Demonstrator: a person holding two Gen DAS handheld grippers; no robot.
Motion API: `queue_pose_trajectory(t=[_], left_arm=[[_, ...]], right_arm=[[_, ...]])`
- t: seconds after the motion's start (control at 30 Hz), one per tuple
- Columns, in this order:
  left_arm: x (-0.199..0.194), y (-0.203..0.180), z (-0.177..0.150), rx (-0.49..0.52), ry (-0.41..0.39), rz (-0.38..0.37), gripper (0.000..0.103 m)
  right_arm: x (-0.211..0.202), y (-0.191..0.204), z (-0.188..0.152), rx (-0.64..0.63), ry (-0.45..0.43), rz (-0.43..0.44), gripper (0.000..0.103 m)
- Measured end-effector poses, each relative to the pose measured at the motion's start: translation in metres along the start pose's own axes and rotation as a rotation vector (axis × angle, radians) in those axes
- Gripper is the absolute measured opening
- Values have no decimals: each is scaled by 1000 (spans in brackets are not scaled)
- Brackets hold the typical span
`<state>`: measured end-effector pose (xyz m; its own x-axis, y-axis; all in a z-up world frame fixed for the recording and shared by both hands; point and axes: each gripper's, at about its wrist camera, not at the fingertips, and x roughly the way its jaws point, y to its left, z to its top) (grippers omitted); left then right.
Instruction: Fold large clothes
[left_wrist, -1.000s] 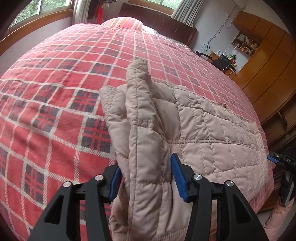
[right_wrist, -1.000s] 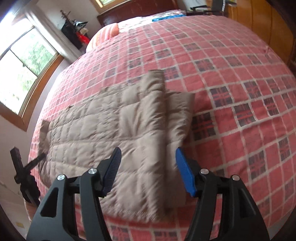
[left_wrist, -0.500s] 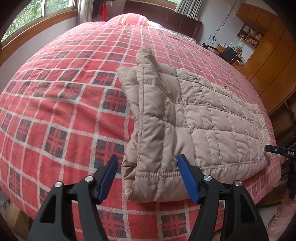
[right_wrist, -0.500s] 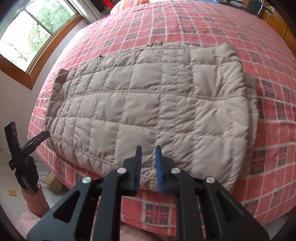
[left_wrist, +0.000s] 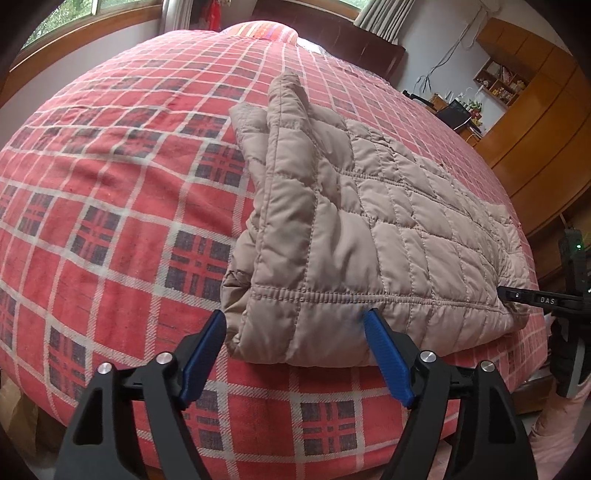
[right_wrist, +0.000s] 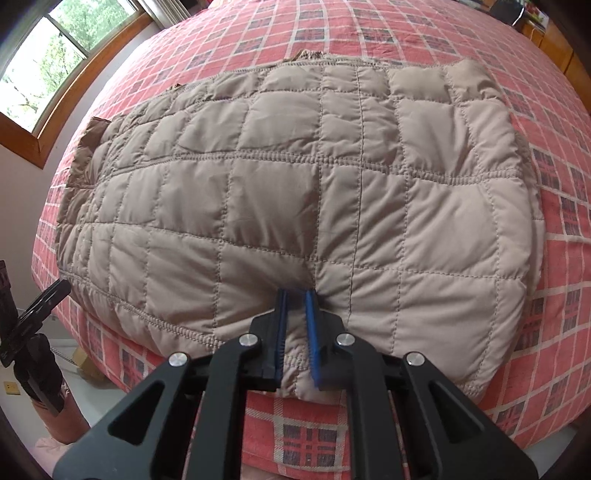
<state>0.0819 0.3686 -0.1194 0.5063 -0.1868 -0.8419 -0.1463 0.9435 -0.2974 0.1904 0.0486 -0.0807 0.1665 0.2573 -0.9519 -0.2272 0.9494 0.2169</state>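
A beige quilted jacket (left_wrist: 354, 221) lies folded on a bed with a red plaid cover (left_wrist: 110, 184). In the left wrist view my left gripper (left_wrist: 295, 339) is open, its blue fingers on either side of the jacket's near corner without pinching it. In the right wrist view the same jacket (right_wrist: 295, 192) fills the middle, and my right gripper (right_wrist: 295, 314) is shut on a pinch of fabric at its near hem. The right gripper's black body (left_wrist: 546, 299) shows at the right edge of the left wrist view.
The bed's near edge drops off just below both grippers. A dark headboard (left_wrist: 343, 40) and a striped pillow (left_wrist: 266, 31) lie at the far end. Wooden wardrobes (left_wrist: 535, 110) stand right, a window (right_wrist: 55, 55) left. The left gripper (right_wrist: 33, 321) appears at the right wrist view's left edge.
My left gripper let go of the folded sleeve and pulled back to the jacket's near corner, staying open. My right gripper closed from open and now pinches the jacket's near hem.
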Motion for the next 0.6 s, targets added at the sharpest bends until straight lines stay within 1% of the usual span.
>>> queue_pose_trajectory(t=[0.1, 0.23, 0.37, 0.43, 0.47, 0.5, 0.53, 0.57, 0.6], left_arm=[[6, 1, 2, -15, -14, -36, 79], [15, 6, 7, -72, -20, -77, 81], [18, 5, 9, -93, -41, -89, 81], [20, 7, 11, -114, -47, -92, 73], [20, 7, 11, -126, -50, -82, 66], [20, 7, 12, -135, -52, -86, 54], [20, 8, 13, -146, -53, -100, 49], [18, 9, 14, -164, -55, -102, 43], [16, 9, 15, -175, -64, -108, 32]], right_arm=[[12, -1, 1, -3, 5, -6, 7], [17, -7, 2, 12, 8, 20, 6], [18, -7, 2, 11, 4, 21, 6], [18, -6, 2, 6, -1, 11, 6], [18, -6, 1, 5, -3, 7, 6], [18, -6, 0, 4, -4, 6, 6], [18, -5, -1, 4, -4, 6, 6], [18, -6, -1, 10, 0, 11, 6], [17, -6, -1, 16, 3, 15, 6]])
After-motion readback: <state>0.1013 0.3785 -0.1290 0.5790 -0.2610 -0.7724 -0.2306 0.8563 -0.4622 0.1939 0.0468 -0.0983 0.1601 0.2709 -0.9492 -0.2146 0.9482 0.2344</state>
